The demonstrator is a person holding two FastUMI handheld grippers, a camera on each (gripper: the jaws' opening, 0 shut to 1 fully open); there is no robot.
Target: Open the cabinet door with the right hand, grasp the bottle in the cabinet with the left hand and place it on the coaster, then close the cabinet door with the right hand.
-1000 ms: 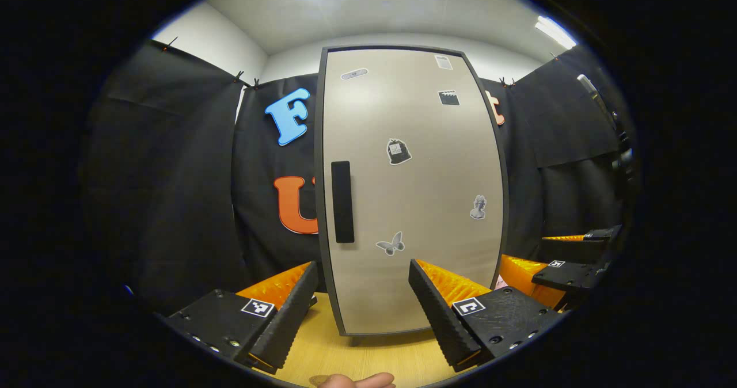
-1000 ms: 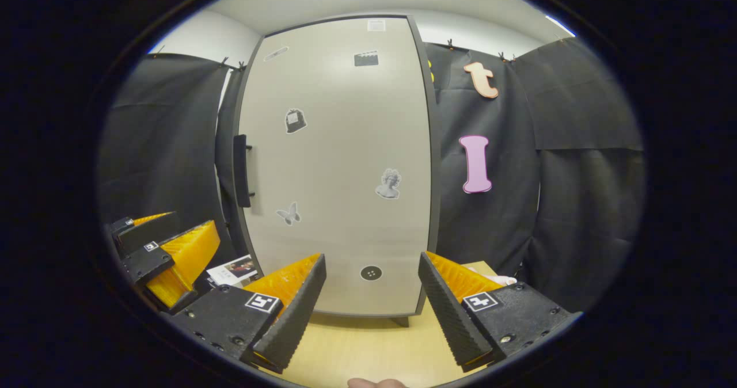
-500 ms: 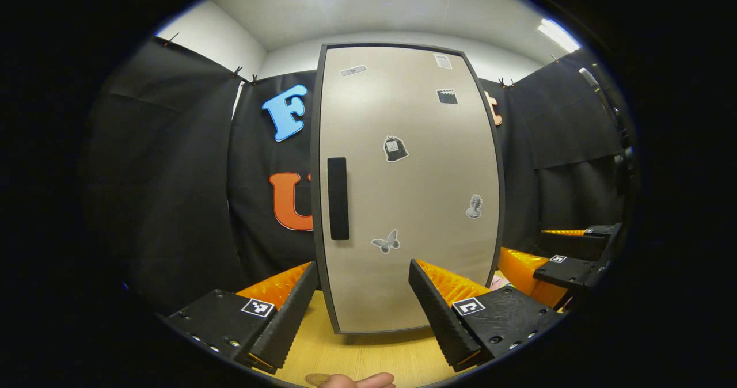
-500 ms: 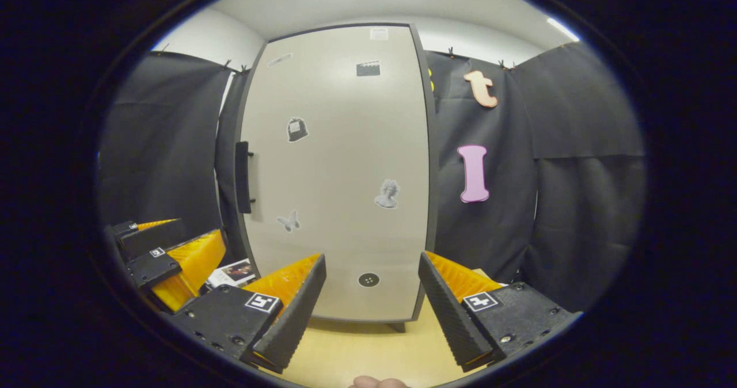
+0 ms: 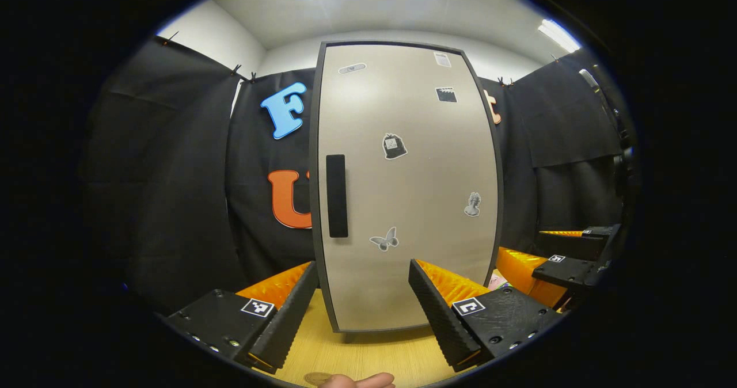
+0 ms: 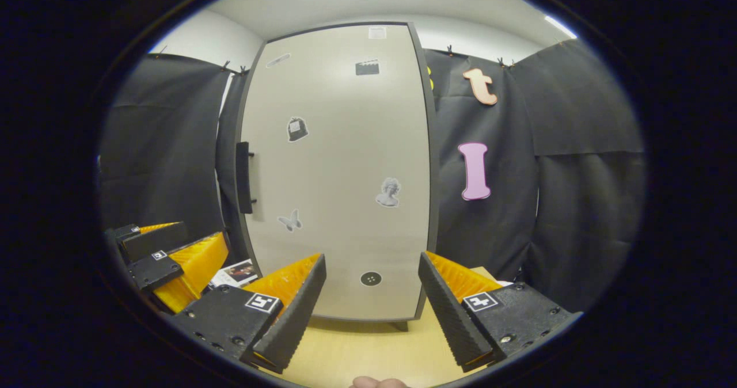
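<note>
Door [image 6: 339,169] of the cabinet stands shut on the tabletop [image 6: 368,353], so the bottle is presumably behind it, unseen. Opening is the step in hand. Right gripper [image 6: 371,296] and left gripper [image 5: 363,296] both hover with jaws spread, empty. Next, the right must reach the handle [image 6: 243,178] at the door's left edge.
</note>
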